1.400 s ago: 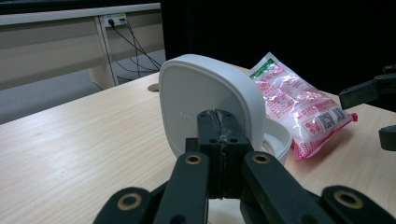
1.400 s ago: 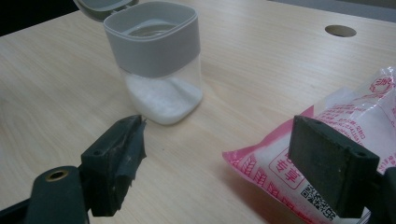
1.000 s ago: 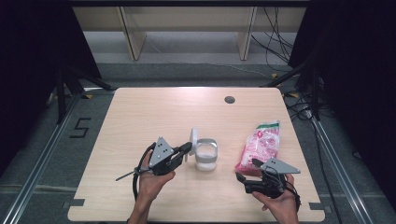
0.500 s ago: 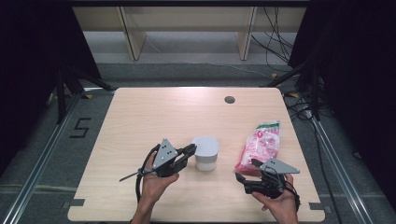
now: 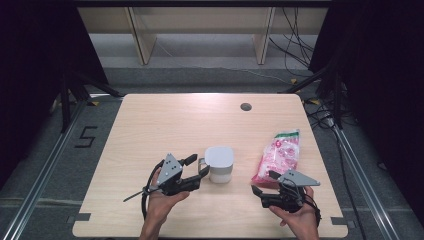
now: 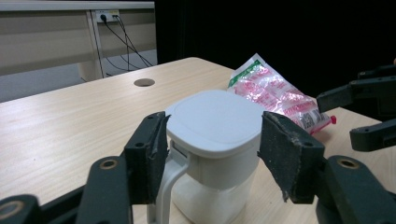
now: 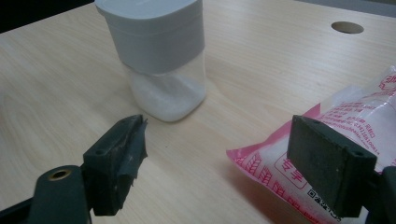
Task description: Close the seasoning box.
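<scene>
The white lidded container (image 5: 219, 163) stood upright near the middle of the table (image 5: 165, 125), slightly toward my side, with its lid (image 6: 215, 120) seated flat on top and a layer of white granular material visible through the clear lower body in the right gripper view (image 7: 167, 95). Its handle (image 6: 166, 186) faced my left gripper (image 5: 196, 167). That gripper's jaws had just been opening: in its own view they stood apart on either side of the lid, the container between them, with a visible gap at the far pad (image 6: 285, 154); I could not tell whether the near pad (image 6: 154, 154) was clear of the lid's edge. I judged the closing of the lid to be complete and the container released. To the right of the container, apart from it, lay the pink-and-white printed bag (image 5: 280, 157), flat on the table. My right gripper (image 5: 263, 185) hovered just at the bag's near end with its jaws wide open and nothing between the pads; one pad (image 7: 327, 163) stood in front of the bag's corner. I judged that what remained was withdrawing the left gripper and handling the bag, which was not yet gripped.
</scene>
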`<state>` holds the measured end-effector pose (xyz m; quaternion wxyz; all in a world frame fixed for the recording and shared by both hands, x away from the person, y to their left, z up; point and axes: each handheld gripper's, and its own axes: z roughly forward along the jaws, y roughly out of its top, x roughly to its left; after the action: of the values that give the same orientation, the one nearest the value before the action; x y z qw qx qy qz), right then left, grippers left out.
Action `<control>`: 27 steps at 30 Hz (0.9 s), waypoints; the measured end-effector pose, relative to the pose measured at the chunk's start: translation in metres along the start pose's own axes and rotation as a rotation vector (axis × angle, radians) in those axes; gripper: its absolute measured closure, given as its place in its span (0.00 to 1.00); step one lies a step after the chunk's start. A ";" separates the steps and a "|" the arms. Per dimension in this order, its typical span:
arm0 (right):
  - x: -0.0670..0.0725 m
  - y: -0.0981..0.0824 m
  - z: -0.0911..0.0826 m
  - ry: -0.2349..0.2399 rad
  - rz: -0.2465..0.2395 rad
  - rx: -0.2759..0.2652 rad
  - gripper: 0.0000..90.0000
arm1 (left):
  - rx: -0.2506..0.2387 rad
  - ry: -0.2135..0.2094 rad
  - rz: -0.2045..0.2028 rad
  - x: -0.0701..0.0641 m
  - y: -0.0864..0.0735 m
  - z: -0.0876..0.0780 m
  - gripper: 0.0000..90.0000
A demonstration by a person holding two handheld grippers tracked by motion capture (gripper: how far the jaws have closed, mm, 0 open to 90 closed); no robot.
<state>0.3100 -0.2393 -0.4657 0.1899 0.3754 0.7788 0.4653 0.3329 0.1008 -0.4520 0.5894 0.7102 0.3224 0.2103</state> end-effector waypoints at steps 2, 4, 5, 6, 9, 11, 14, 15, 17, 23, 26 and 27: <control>-0.002 0.000 0.000 0.004 -0.030 0.005 0.23 | 0.003 -0.003 0.008 0.000 -0.001 0.000 0.41; 0.001 -0.001 0.000 0.008 0.011 0.011 0.23 | 0.012 0.006 -0.003 0.000 -0.004 -0.002 0.39; 0.001 -0.001 0.000 0.008 0.010 0.011 0.23 | 0.009 0.006 0.000 0.000 -0.004 -0.003 0.38; 0.001 -0.001 0.000 0.006 0.000 0.005 0.23 | 0.003 0.014 -0.014 -0.001 -0.005 -0.004 0.38; 0.000 -0.001 0.000 0.005 0.003 0.008 0.23 | 0.001 0.020 0.005 0.000 -0.007 -0.005 0.35; -0.001 -0.002 0.001 0.008 -0.002 0.006 0.23 | 0.014 0.023 0.004 -0.001 -0.012 -0.005 0.34; 0.000 -0.003 0.003 0.013 0.005 0.007 0.23 | 0.027 0.022 0.003 -0.002 -0.016 -0.005 0.33; 0.001 -0.003 0.002 0.016 0.023 0.008 0.23 | 0.027 0.025 -0.014 -0.003 -0.017 -0.005 0.33; 0.000 -0.003 0.002 0.021 0.011 0.029 0.23 | 0.016 0.015 0.010 -0.003 -0.019 -0.005 0.32; 0.002 -0.003 0.002 0.033 0.010 0.026 0.23 | 0.024 0.018 0.000 -0.006 -0.026 -0.006 0.32; 0.000 -0.003 0.003 0.027 -0.024 0.016 0.22 | 0.036 0.012 0.002 -0.009 -0.030 -0.008 0.31; 0.003 -0.003 0.003 0.026 -0.006 0.017 0.22 | 0.033 0.013 -0.001 -0.009 -0.031 -0.008 0.31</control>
<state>0.3088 -0.2361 -0.4695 0.1778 0.3687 0.7862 0.4629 0.3140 0.1030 -0.4801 0.5756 0.7182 0.3302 0.2092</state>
